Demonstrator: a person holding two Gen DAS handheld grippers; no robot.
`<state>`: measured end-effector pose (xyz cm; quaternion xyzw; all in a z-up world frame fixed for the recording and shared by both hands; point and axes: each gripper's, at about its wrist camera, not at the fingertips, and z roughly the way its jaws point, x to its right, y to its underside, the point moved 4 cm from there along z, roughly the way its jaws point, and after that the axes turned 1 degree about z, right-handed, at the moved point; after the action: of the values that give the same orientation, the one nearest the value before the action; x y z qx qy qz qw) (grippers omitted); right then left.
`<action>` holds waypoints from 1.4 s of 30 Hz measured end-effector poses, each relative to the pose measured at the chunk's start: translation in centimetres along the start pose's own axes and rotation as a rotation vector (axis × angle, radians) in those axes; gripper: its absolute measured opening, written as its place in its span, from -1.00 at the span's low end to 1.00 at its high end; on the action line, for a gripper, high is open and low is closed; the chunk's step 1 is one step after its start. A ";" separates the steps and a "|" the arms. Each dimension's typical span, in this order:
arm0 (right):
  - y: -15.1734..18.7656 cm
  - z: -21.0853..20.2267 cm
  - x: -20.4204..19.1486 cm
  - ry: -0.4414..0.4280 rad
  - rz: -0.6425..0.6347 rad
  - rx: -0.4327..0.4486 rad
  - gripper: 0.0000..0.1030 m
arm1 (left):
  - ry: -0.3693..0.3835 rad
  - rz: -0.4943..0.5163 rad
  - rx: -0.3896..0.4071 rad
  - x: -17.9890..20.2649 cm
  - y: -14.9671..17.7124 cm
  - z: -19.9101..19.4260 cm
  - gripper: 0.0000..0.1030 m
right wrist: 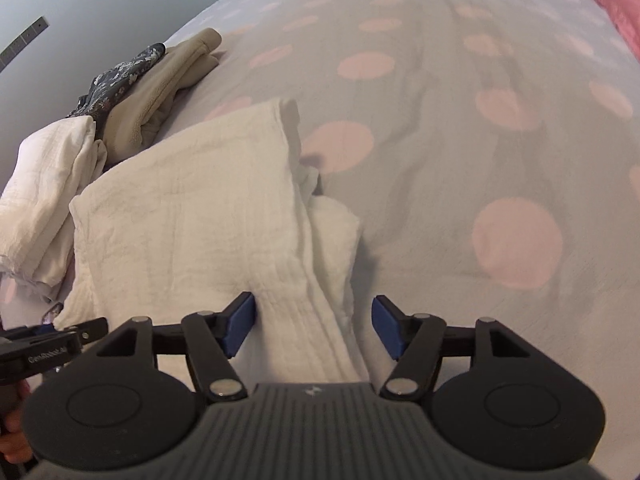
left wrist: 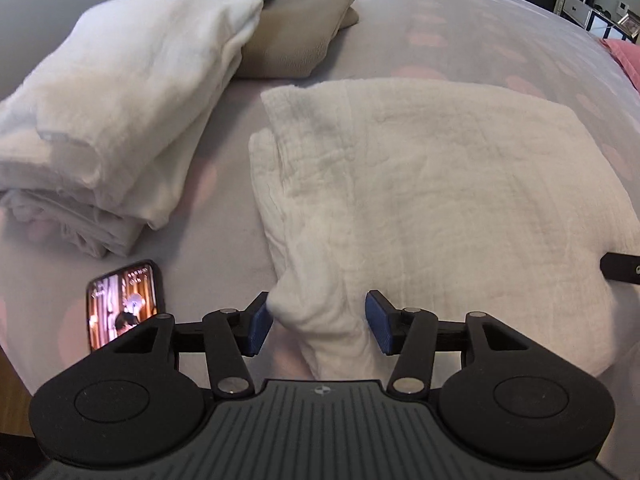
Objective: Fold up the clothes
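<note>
Left view: the left gripper (left wrist: 319,322) has its jaws apart around a corner of the cloth (left wrist: 432,200), not pinching it. The cloth lies folded on the bed (left wrist: 460,28). A pile (left wrist: 120,112) and a phone (left wrist: 122,302) sit close by.

Right view: the right gripper (right wrist: 313,326) is open too, over the cloth's other edge (right wrist: 304,320). Nothing blocks it.

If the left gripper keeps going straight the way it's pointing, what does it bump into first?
Most likely the cream muslin cloth. The left gripper points down at it with its jaws open, and the cloth's near corner already bulges up between them. Nothing else lies ahead, though how close the cloth is can't be judged exactly.
</note>
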<state>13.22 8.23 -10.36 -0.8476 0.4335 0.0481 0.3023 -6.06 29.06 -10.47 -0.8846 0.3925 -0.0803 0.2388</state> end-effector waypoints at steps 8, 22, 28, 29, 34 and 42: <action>0.8 1.8 0.6 -0.092 0.114 -0.055 0.30 | 0.037 0.013 -0.018 0.5 -0.3 1.0 -0.35; 2.9 -4.6 -2.5 -0.058 0.144 -0.056 -0.31 | -0.031 0.276 0.009 3.3 0.8 -1.1 -0.62; 7.2 -7.1 -2.5 -0.050 0.275 -0.103 -0.31 | -0.095 0.498 -0.015 5.5 3.5 -2.9 -0.63; 8.1 -7.1 -2.3 -0.053 0.296 -0.123 -0.32 | -0.108 0.535 -0.013 5.7 4.2 -3.1 -0.63; 10.4 -7.0 -1.0 -0.035 0.351 -0.173 -0.29 | -0.140 0.630 -0.017 7.1 5.9 -2.6 -0.63; 10.5 -9.1 1.0 0.017 0.369 -0.137 -0.22 | -0.152 0.596 -0.008 6.7 5.5 -3.0 -0.61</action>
<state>4.15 -2.21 -8.26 -0.7728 0.5797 0.1249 0.2263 -6.12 19.88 -10.79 -0.7347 0.6162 0.0610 0.2771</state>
